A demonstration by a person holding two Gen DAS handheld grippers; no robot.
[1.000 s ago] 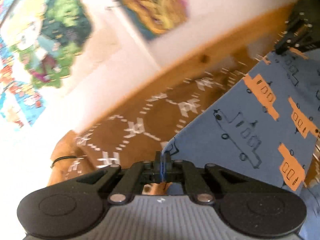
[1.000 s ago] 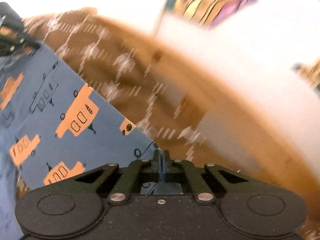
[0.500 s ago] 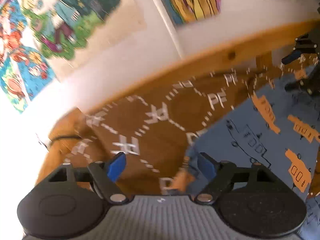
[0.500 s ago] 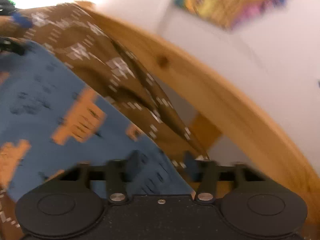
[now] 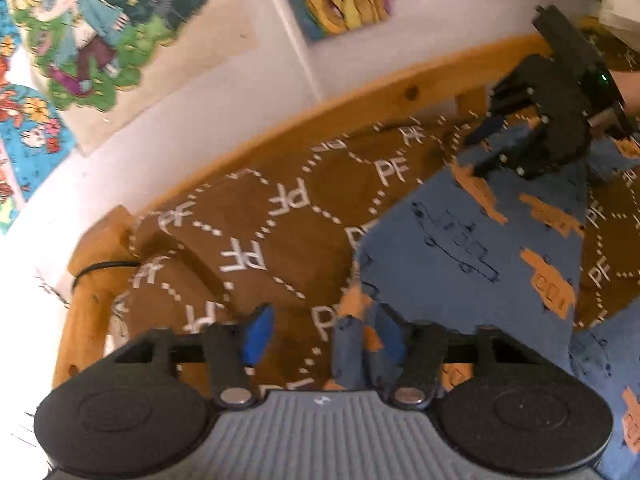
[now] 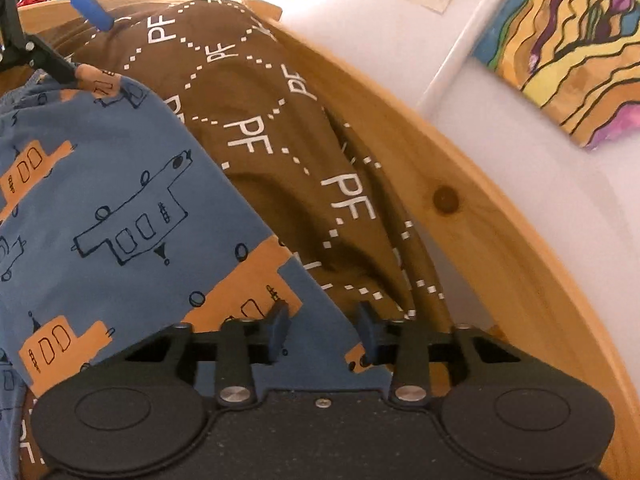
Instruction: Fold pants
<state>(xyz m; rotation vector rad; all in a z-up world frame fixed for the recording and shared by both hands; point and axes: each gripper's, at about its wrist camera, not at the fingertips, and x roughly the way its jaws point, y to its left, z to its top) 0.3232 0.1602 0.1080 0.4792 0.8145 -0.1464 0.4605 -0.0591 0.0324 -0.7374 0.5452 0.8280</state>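
Note:
The blue pants [image 5: 472, 264] with orange and outlined vehicles lie flat on the brown blanket. My left gripper [image 5: 324, 336] hovers at their near corner. Its jaws are closing, and a bunched fold of the pants [image 5: 348, 340] stands between them beside the right pad, with a gap to the left pad [image 5: 258, 334]. My right gripper [image 6: 323, 334] hangs over the opposite corner of the pants [image 6: 120, 200]. Its jaws are closing too, with flat cloth under the gap and neither pad pressing. Each gripper appears in the other's view: right gripper [image 5: 496, 148], left gripper [image 6: 48, 40].
A brown blanket [image 5: 260, 232] printed with white "PF" letters covers the bed. A curved wooden bed rail [image 6: 472, 200] runs along the far side against a white wall hung with colourful pictures [image 5: 100, 32]. A white pipe [image 6: 460, 64] climbs the wall.
A second ago both grippers were shut on the pants' corners. They opened wide and let go, and their jaws now stand narrower. The right gripper has moved along the pants' edge and dropped lower.

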